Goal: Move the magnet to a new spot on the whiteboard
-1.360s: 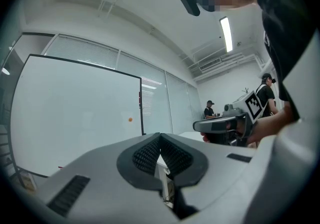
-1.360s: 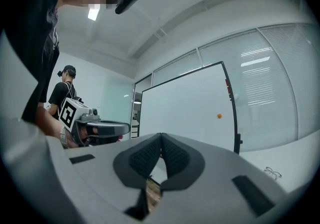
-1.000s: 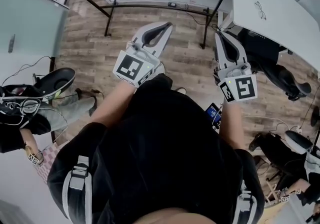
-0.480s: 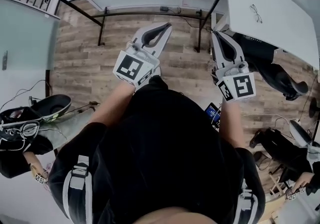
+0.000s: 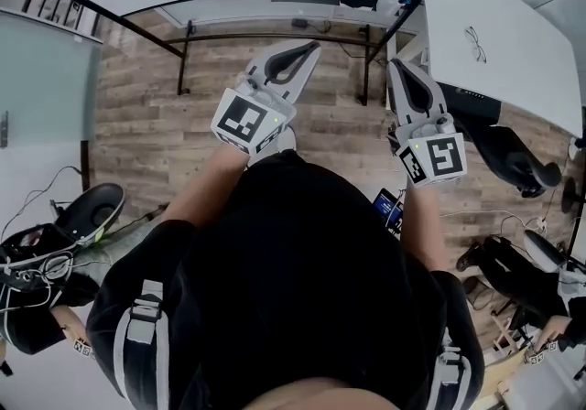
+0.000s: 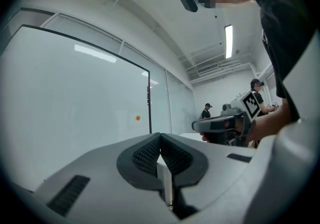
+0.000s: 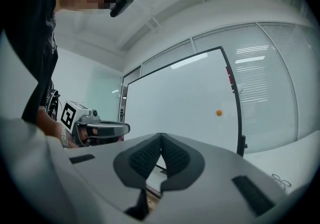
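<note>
Right gripper view | orange magnet [image 7: 219,112] on whiteboard [image 7: 175,98], near right edge | left gripper [image 5: 309,47] closed, empty | right gripper [image 5: 401,65] closed, empty

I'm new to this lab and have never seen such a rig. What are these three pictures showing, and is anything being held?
There is no robot here. A person holds a two-jaw gripper in each hand. The head view comes from a camera on the person's head. It looks steeply down at the left gripper and the right gripper above a wooden floor. The two gripper views come from cameras riding on each gripper, looking along its jaws. Both face a whiteboard that has a small orange magnet stuck near its right-hand edge. Both pairs of jaws are closed with nothing between them, so nothing is held and the magnet is untouched.
</note>
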Demonstrator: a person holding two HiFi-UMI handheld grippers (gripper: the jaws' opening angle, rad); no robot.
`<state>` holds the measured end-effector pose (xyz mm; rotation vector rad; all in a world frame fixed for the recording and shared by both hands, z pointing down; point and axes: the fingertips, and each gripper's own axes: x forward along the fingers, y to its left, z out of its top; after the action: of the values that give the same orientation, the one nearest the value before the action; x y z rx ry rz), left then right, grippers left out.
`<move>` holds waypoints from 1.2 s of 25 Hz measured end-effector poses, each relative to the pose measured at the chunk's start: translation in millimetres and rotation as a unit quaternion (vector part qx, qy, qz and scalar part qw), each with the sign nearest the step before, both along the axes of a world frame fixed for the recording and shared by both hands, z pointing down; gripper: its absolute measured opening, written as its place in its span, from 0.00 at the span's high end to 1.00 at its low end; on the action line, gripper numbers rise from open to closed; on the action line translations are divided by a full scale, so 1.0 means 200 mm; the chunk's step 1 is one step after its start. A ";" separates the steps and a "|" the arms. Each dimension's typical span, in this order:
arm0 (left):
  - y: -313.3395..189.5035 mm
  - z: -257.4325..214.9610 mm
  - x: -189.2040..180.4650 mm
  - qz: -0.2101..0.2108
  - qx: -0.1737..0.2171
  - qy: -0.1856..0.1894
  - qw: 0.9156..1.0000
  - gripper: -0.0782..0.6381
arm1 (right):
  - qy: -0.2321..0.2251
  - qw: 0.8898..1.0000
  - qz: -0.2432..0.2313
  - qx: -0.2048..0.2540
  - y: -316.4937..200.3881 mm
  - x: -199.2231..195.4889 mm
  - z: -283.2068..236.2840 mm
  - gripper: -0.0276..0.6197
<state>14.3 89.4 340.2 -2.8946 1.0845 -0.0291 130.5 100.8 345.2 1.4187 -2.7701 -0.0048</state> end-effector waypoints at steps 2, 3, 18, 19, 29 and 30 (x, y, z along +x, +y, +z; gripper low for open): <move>-0.07 0.00 -0.04 0.003 -0.003 0.001 1.000 0.88 | 0.002 1.000 0.003 -0.002 -0.07 -0.04 0.00 0.96; -0.10 0.00 -0.06 0.005 -0.005 0.002 1.000 0.88 | 0.004 1.000 0.004 -0.003 -0.10 -0.06 -0.01 0.96; -0.51 0.04 -0.34 0.047 -0.017 0.019 0.999 0.88 | -0.038 0.998 0.040 -0.027 -0.45 -0.36 0.02 0.96; -0.52 0.04 -0.34 0.049 -0.017 0.019 0.998 0.88 | -0.036 0.998 0.042 -0.027 -0.46 -0.37 0.02 0.96; -0.73 0.05 -0.27 0.061 -0.020 0.015 0.998 0.88 | -0.029 0.997 0.061 -0.030 -0.64 -0.29 0.05 0.96; -0.75 0.05 -0.25 0.060 -0.019 0.014 0.998 0.88 | -0.029 0.997 0.058 -0.031 -0.66 -0.28 0.06 0.96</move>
<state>-36.3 -60.6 351.0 -2.9977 0.9225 -0.0039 74.1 -32.0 357.0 1.5873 -2.7014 0.1258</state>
